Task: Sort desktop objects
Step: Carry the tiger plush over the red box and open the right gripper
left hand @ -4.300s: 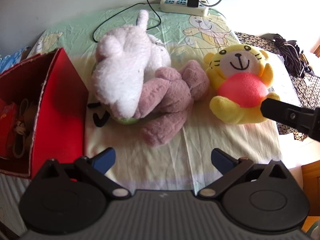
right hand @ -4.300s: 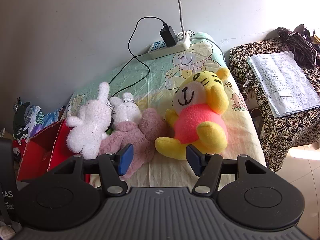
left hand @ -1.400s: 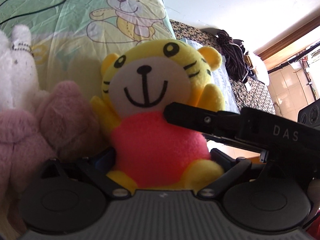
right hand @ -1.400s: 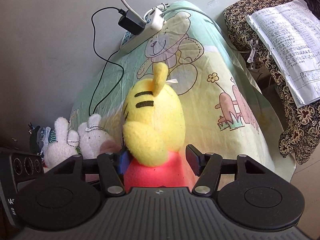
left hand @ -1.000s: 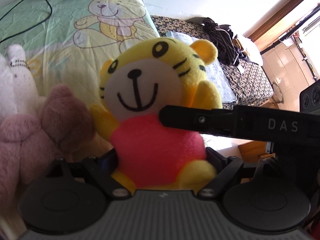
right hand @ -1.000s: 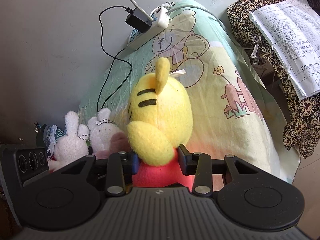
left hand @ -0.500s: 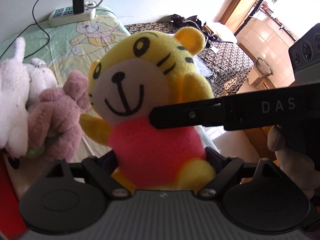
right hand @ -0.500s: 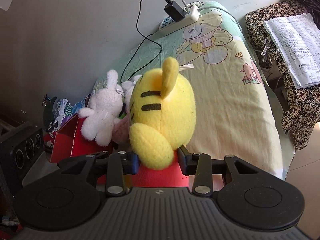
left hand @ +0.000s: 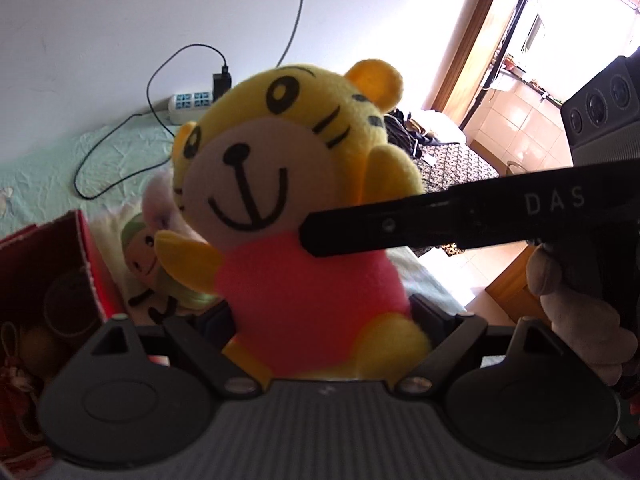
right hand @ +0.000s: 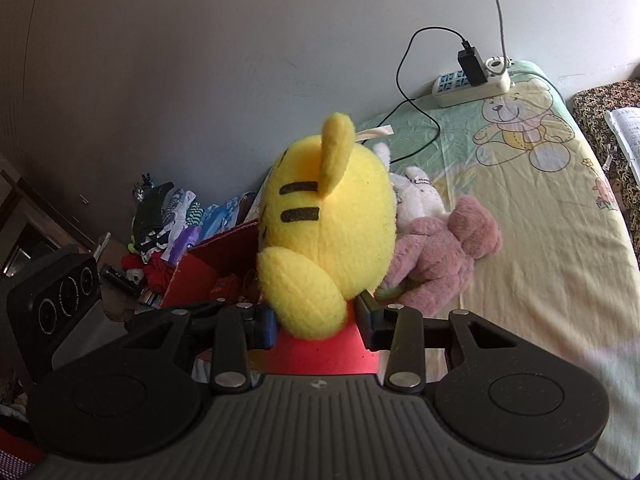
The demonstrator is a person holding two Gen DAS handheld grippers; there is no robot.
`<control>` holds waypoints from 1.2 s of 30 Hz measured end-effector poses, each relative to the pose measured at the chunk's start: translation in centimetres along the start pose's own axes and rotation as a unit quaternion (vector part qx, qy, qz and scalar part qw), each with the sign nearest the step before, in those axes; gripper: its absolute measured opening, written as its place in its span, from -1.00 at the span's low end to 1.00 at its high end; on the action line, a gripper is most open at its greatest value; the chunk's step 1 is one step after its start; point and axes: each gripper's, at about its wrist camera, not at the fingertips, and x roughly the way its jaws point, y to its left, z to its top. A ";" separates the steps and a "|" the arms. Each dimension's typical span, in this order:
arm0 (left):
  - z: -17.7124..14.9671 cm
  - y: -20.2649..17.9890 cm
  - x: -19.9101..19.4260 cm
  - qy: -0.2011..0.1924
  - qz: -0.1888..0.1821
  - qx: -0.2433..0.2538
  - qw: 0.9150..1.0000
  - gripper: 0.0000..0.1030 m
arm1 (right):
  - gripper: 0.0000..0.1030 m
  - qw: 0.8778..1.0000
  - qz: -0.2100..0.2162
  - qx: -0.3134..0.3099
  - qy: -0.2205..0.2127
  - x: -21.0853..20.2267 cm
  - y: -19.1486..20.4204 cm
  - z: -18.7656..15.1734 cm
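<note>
Yellow plush tiger toy (left hand: 296, 208) with the pink-red belly is up in the air right now, pinched from two sides. My left hand-held gripper (left hand: 320, 320) has its jaws spread fairly wide around the fat lower belly, pads pressed in at roughly 9 and 3 o'clock of the body. My right hand-held gripper (right hand: 316, 326) comes in from the toy's side and clamps narrower, just under its arm. I'd guess two grips because it's squishy and top-heavy, so one pinch would let the big head flop.

In the right wrist view the red cardboard box (right hand: 208, 272) sits at about 9 o'clock of the tiger, low and behind it, already holding some odds and ends. Looks like that's the bin for sorting, so I reckon the tiger is headed there.

On the bear-print sheet (right hand: 560, 220) covering the counter, the dusty-pink plush bear (right hand: 444, 256) lies at 3 o'clock, touching the white plush bunny (right hand: 416, 196), not yet sorted.
</note>
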 end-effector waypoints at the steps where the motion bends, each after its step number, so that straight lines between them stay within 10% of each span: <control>1: -0.1 0.9 -0.8 -0.004 0.004 0.001 1.000 0.71 | -0.21 1.000 0.002 -0.003 -0.001 0.6 0.9 0.2; 17: -3.0 15.9 -3.4 0.023 -0.005 -0.058 0.998 0.72 | -0.24 0.992 -0.092 -0.070 0.046 13.4 11.3 0.1; 28: -4.2 17.6 -2.7 0.028 -0.003 -0.072 0.997 0.74 | -0.27 0.966 -0.183 -0.105 0.148 19.3 12.7 -0.1; 36: -5.4 18.6 -0.7 0.054 -0.011 -0.089 0.995 0.77 | -0.27 0.961 -0.208 -0.120 0.137 21.0 12.4 -1.8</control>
